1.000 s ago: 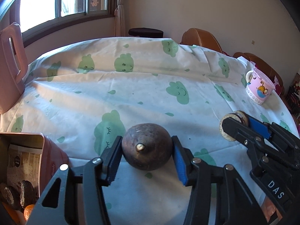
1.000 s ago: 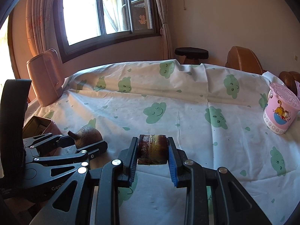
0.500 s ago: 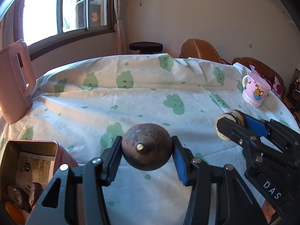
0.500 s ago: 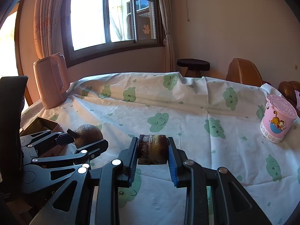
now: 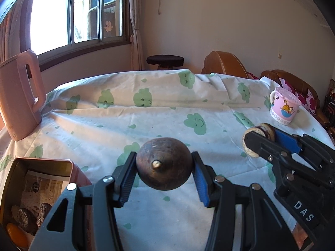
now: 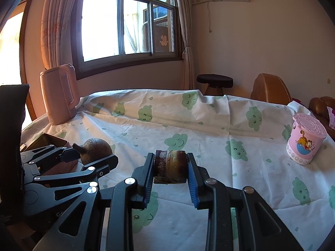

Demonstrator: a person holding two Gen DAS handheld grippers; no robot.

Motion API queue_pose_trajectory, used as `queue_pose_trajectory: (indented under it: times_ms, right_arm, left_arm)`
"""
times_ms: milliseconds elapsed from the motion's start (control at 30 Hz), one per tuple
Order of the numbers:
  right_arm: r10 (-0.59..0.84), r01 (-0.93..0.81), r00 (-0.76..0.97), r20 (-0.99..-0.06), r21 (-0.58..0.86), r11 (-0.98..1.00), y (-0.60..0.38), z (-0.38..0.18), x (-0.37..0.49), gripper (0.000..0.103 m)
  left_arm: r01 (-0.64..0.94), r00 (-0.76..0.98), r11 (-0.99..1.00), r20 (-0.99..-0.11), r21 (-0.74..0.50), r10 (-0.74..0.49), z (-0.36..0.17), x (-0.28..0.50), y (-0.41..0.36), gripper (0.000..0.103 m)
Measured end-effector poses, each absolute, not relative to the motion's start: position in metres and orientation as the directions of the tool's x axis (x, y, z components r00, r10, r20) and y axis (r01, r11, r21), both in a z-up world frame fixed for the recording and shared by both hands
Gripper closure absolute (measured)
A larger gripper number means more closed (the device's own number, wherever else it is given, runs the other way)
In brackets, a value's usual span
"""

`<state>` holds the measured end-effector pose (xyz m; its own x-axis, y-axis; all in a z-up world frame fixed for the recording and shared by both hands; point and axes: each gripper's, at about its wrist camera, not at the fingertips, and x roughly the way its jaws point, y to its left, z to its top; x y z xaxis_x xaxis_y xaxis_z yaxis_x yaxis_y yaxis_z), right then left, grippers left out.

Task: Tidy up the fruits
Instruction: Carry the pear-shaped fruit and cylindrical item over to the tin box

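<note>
My left gripper (image 5: 164,171) is shut on a round brown fruit with a short stem (image 5: 164,168), held above the table; it also shows in the right wrist view (image 6: 95,150). My right gripper (image 6: 170,168) is shut on a dark, short cylindrical fruit piece (image 6: 170,166), seen edge-on in the left wrist view (image 5: 258,137). A pink tin box (image 5: 12,174) sits at the lower left below my left gripper, with several dark fruits and an orange one (image 5: 15,233) inside.
A pink jug (image 5: 19,96) stands at the far left of the table. A pink cartoon cup (image 6: 304,139) stands at the right. The tablecloth (image 5: 159,113) is white with green clouds. Chairs and a stool stand behind the table.
Both grippers have risen and tilted up with their fruits still held, so more wall and window show. The tin box now shows more fully at lower left.
</note>
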<state>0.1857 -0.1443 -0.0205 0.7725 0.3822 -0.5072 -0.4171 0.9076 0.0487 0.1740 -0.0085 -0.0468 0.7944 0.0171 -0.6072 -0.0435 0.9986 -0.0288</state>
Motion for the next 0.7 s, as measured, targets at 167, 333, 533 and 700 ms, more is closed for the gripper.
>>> queue_pose_trajectory:
  times_ms: [167, 333, 533, 700]
  right_arm:
    - [0.380, -0.415, 0.781, -0.495, 0.044, 0.909, -0.1452, -0.0191, 0.1835, 0.072]
    - [0.378, -0.411, 0.789, -0.485, 0.042, 0.911, -0.1469, -0.0179, 0.1811, 0.072]
    - [0.377, -0.409, 0.798, -0.470, 0.037, 0.912, -0.1470, -0.0162, 0.1792, 0.072]
    - [0.377, -0.407, 0.804, -0.460, 0.035, 0.913, -0.1484, -0.0153, 0.1779, 0.072]
  left_arm:
    - [-0.047, 0.800, 0.998, -0.600, -0.030, 0.020, -0.0459, 0.1718, -0.0084, 0.050]
    - [-0.052, 0.809, 0.998, -0.587, -0.032, 0.024, -0.0439, 0.1691, -0.0076, 0.050]
    - [-0.054, 0.821, 0.998, -0.570, -0.027, 0.029, -0.0417, 0.1658, -0.0082, 0.050]
    - [-0.059, 0.827, 0.998, -0.562, -0.030, 0.032, -0.0405, 0.1642, -0.0067, 0.050]
